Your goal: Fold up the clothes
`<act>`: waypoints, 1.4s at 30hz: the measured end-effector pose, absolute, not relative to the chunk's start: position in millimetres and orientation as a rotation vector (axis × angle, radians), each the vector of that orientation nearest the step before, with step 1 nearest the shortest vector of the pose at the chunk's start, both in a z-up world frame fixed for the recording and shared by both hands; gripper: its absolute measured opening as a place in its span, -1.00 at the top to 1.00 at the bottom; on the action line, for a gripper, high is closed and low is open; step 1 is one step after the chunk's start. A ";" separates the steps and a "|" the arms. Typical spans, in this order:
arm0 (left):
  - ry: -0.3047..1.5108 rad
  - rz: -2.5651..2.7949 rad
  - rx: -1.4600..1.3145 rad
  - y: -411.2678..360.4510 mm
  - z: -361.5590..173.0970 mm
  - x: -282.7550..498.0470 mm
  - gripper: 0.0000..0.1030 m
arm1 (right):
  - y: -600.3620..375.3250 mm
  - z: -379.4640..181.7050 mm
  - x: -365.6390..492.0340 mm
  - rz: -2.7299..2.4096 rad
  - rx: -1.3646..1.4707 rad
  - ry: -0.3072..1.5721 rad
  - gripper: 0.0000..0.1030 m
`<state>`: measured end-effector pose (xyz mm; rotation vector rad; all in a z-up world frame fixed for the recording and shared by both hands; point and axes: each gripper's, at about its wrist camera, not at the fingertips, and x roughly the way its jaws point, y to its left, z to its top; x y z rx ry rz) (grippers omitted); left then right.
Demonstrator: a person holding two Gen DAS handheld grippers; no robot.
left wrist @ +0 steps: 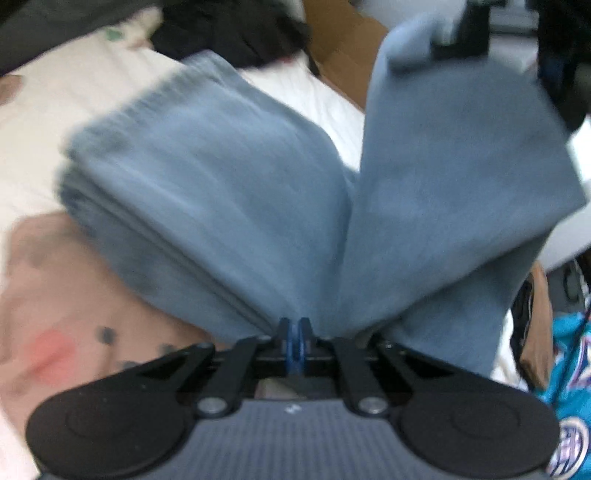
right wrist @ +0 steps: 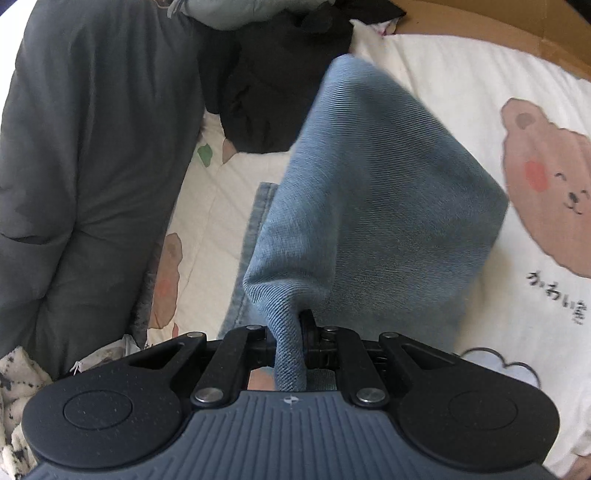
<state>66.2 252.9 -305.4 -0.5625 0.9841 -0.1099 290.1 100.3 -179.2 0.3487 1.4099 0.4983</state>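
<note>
Straight ahead of the left gripper (left wrist: pixel 294 334): blue denim garment (left wrist: pixel 229 192), pinched between fully closed jaws, splitting into two lobes, one up-left and one up-right. Far tip of the right-hand lobe clamped by the right gripper (left wrist: pixel 460 35), seen up-right of the left claw in that view. Left view blurred, so seam detail unreadable.

Ahead of the right gripper (right wrist: pixel 291 332): same denim (right wrist: pixel 369 177), a twisted bunch of it clamped between jaws closed tight on the cloth; rest drapes forward and right, lifted off the bear-print bedsheet (right wrist: pixel 461 92). A hem strip just left of the claw lies flat on the sheet.

Step, as judged: mid-fold, both ends held up and carried over. Next move probably calls for bringing held edges together, lowering flat onto the sheet, keeping tension even so layers don't skew, then releasing.

Count:
- grippers: 2, both clamped on denim
- denim garments: 1
- grey padded jacket (right wrist: pixel 85 147): 1, far left of right claw
- black garment (right wrist: pixel 273 92): 1, ahead-left
- teal printed garment (left wrist: pixel 565 369): 1, right of left claw
- full bear faces on the sheet: 1 (right wrist: pixel 550 192), plus partials
</note>
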 end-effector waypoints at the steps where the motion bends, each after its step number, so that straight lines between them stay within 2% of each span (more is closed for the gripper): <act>1: 0.969 -0.084 -0.571 261.8 -300.9 63.6 0.92 | 105.5 -183.7 291.3 0.499 0.352 1.409 0.85; 9: 0.884 0.090 -0.646 313.0 -280.7 47.2 0.90 | 132.5 -208.5 299.7 0.472 0.386 1.399 0.84; 24: 0.855 0.172 -0.665 333.2 -282.1 53.1 0.90 | 171.4 -225.8 299.9 0.491 0.358 1.422 0.84; 26: 0.857 0.184 -0.659 334.0 -280.8 51.2 0.90 | 178.1 -232.1 300.4 0.496 0.358 1.428 0.78; 27: 0.857 0.192 -0.658 335.2 -280.0 50.3 0.90 | 180.8 -235.1 301.0 0.498 0.363 1.430 0.67; 34: 0.829 0.254 -0.596 343.9 -265.8 46.4 0.90 | 188.0 -245.6 303.6 0.564 0.429 1.450 0.18; 42: 0.768 0.317 -0.577 348.4 -253.4 40.5 0.90 | 181.0 -229.3 292.3 0.681 0.543 1.443 0.19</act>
